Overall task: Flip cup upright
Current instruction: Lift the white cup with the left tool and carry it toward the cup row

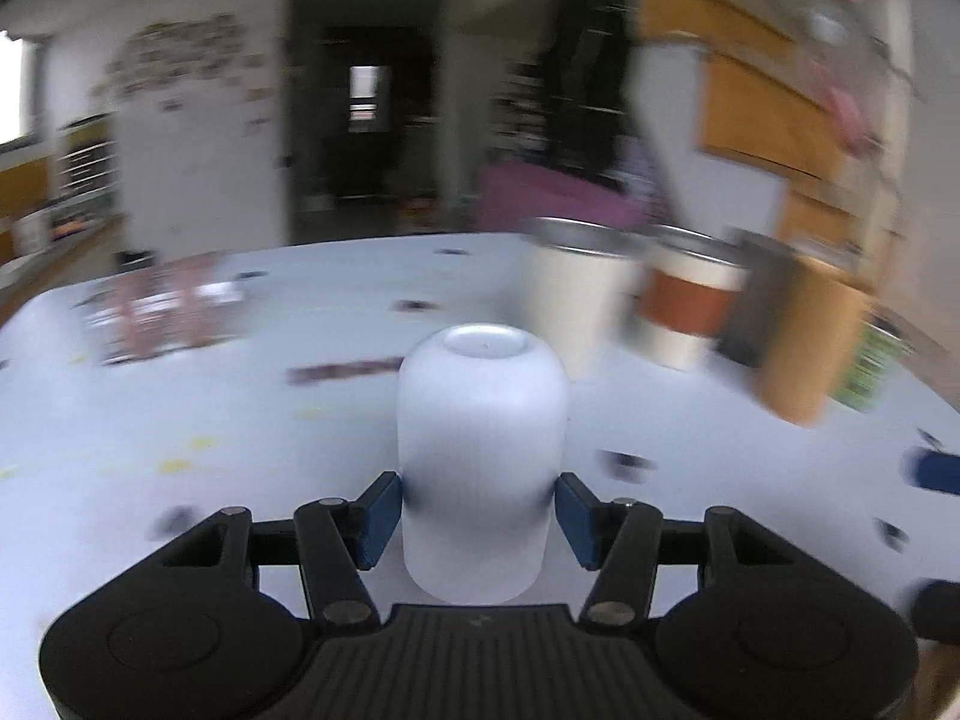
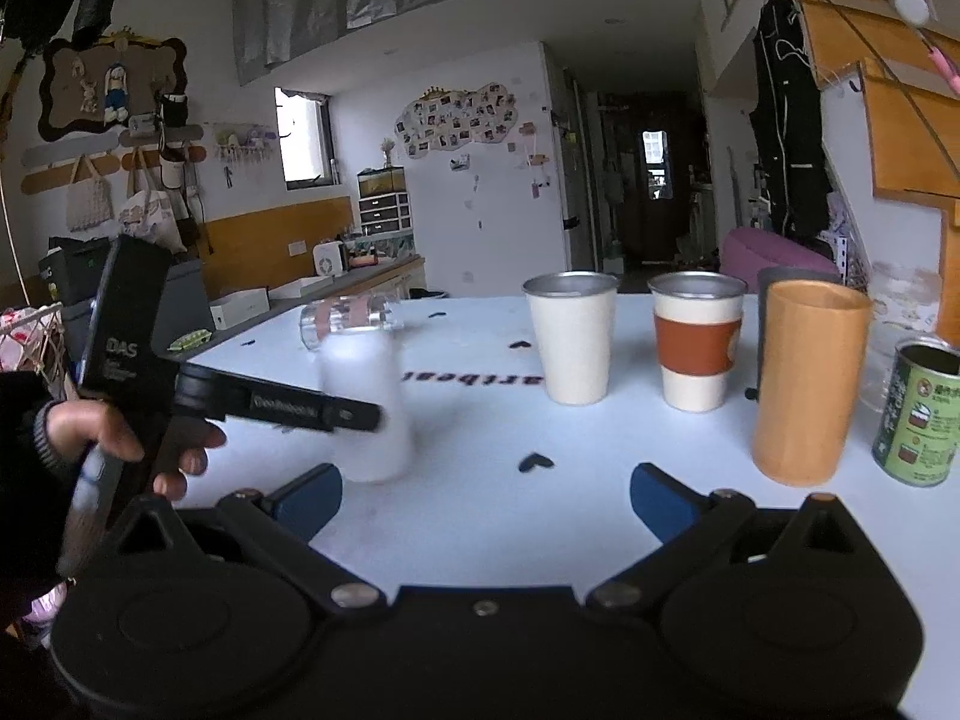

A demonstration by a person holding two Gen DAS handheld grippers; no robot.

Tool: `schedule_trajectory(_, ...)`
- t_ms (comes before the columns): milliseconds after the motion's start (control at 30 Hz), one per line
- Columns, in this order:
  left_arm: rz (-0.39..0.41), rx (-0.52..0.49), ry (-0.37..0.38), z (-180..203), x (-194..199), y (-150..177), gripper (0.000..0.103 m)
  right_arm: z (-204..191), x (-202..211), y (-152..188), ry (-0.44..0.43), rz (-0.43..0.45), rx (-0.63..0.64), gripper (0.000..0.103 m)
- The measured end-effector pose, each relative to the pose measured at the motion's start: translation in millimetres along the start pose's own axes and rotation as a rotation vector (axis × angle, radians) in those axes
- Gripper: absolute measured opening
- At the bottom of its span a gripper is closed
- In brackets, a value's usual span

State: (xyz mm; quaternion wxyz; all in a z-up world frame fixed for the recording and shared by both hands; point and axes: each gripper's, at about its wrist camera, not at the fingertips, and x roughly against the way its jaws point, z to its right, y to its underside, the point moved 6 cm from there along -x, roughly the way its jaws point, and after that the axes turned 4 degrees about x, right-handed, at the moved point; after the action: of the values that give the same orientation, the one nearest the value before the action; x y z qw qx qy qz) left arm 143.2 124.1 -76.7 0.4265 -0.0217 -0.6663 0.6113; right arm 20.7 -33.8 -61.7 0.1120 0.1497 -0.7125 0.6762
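A white cup (image 1: 483,450) stands upside down, base up, between the blue pads of my left gripper (image 1: 477,513). The pads press on its lower sides, so the gripper is shut on it. In the right wrist view the same cup (image 2: 369,408) is blurred at the left, with the left gripper's black finger (image 2: 288,405) across it and a hand holding that gripper. My right gripper (image 2: 483,501) is open and empty above the table, to the right of the cup.
On the white table (image 2: 480,516) stand a cream metal cup (image 2: 573,339), a cup with a brown sleeve (image 2: 696,342), a tall orange cup (image 2: 804,384), a dark cup behind it, a green can (image 2: 918,414) and a clear glass (image 2: 348,315) lying at the back left.
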Motion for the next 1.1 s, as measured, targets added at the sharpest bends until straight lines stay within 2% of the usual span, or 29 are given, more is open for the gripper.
schedule_trajectory(167,-0.014,-0.092,0.115,61.3,0.4,18.3,0.057,17.1,5.3,14.0,0.014,-0.016,-0.032,0.103)
schedule_trajectory(233,-0.001,-0.120,0.108,70.2,-0.3,19.2,0.057,23.4,8.1,16.9,0.029,-0.013,-0.038,0.103)
schedule_trajectory(333,-0.011,-0.109,0.108,71.2,-0.7,17.8,0.058,27.4,10.6,23.6,0.024,-0.020,-0.034,0.103)
schedule_trajectory(533,0.011,-0.092,0.103,71.0,8.7,-3.5,0.068,17.0,4.4,37.2,-0.031,-0.064,-0.007,0.101)
schedule_trajectory(667,0.013,-0.088,0.129,75.5,11.8,-24.8,0.068,6.8,-6.8,37.6,-0.102,-0.086,-0.001,0.086)
schedule_trajectory(767,-0.010,-0.085,0.156,81.1,7.0,-38.2,0.068,-1.7,-18.1,35.5,-0.172,-0.103,-0.011,0.059)
schedule_trajectory(867,-0.037,-0.078,0.167,83.9,-1.2,-45.0,0.067,-11.1,-31.9,33.0,-0.258,-0.123,-0.026,0.042)
schedule_trajectory(933,-0.043,-0.069,0.169,84.0,-3.9,-47.2,0.064,-17.7,-41.8,33.1,-0.302,-0.140,-0.028,0.037)
schedule_trajectory(1000,-0.046,-0.054,0.177,82.3,-3.4,-47.5,0.053,-22.8,-51.6,34.0,-0.340,-0.161,-0.036,0.032)
schedule_trajectory(1100,-0.050,-0.029,0.205,76.5,2.0,-44.4,0.051,-29.4,-65.2,37.7,-0.369,-0.191,-0.061,0.030)
